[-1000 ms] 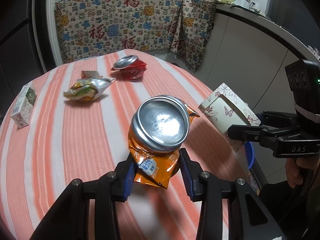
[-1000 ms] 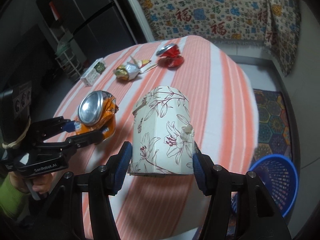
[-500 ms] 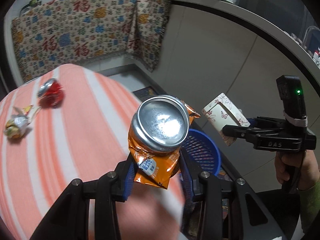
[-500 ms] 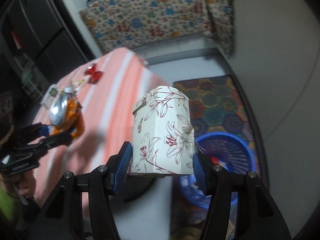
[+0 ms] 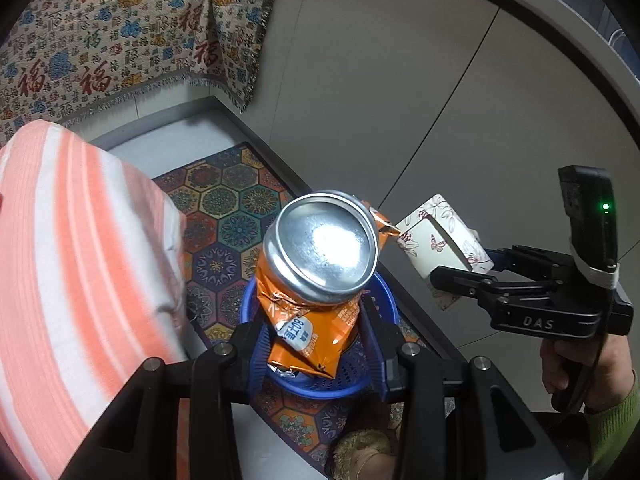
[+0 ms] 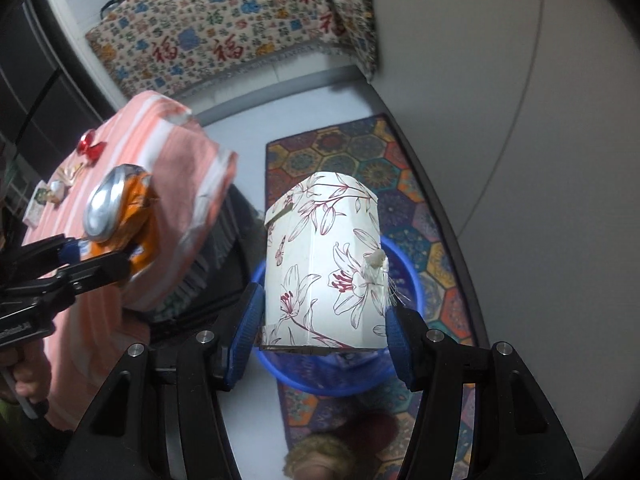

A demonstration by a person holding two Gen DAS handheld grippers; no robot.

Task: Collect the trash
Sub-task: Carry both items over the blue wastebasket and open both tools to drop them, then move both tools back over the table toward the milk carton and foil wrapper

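Showing only rightward: red can (image 6: 91, 148), tabletop.

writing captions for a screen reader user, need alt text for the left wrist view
The left gripper clamps a crushed orange can above a blue basket standing on a patterned rug. To the right, a hand holds the right gripper, closed on a floral paper box; a table in a striped orange cloth is at left.
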